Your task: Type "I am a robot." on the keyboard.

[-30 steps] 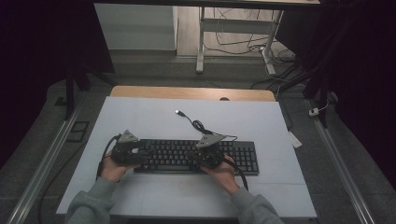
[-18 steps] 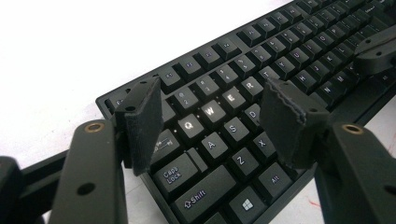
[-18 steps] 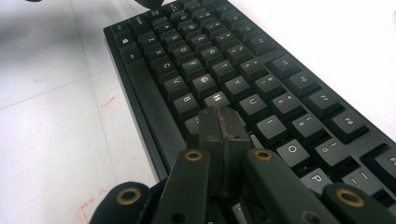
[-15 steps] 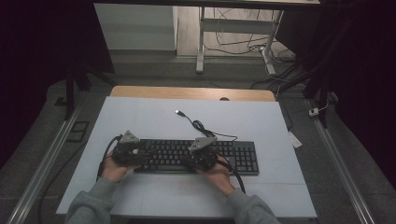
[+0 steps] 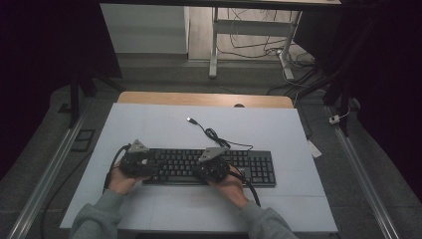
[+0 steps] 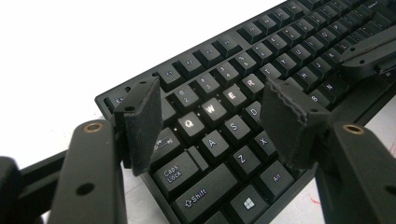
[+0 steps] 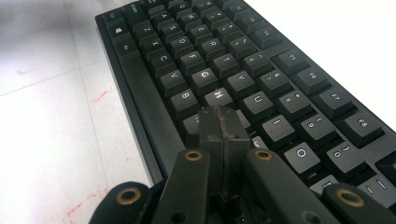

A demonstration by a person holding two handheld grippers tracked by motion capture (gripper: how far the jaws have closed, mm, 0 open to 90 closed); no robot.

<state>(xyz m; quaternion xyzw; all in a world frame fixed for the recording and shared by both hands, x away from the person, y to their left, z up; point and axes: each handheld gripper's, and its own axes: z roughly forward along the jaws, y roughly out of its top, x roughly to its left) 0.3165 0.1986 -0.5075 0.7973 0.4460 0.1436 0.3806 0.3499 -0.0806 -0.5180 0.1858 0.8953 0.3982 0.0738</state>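
A black keyboard (image 5: pixel 254 167) lies across the near half of the white table (image 5: pixel 159 124). My left gripper (image 5: pixel 151 167) hovers over the keyboard's left end, its jaws wide apart. In the left gripper view it (image 6: pixel 212 112) frames the Q, W, A and S keys of the keyboard (image 6: pixel 280 51) with nothing between its pads. My right gripper (image 5: pixel 197 172) is over the middle of the keyboard, pointing left. In the right gripper view its (image 7: pixel 219 116) jaws are pressed together, tips low over the keys just below H on the keyboard (image 7: pixel 224 51). I cannot tell whether they touch a key.
The keyboard's cable (image 5: pixel 219 139) coils behind it and ends in a loose USB plug (image 5: pixel 190 120). A wooden strip (image 5: pixel 199 98) borders the table's far edge. Metal rails (image 5: pixel 363 169) run along both sides, and a desk frame with cables (image 5: pixel 249 45) stands beyond.
My right gripper has shifted a little to the left along the keyboard, still shut. The left gripper has stayed where it was.
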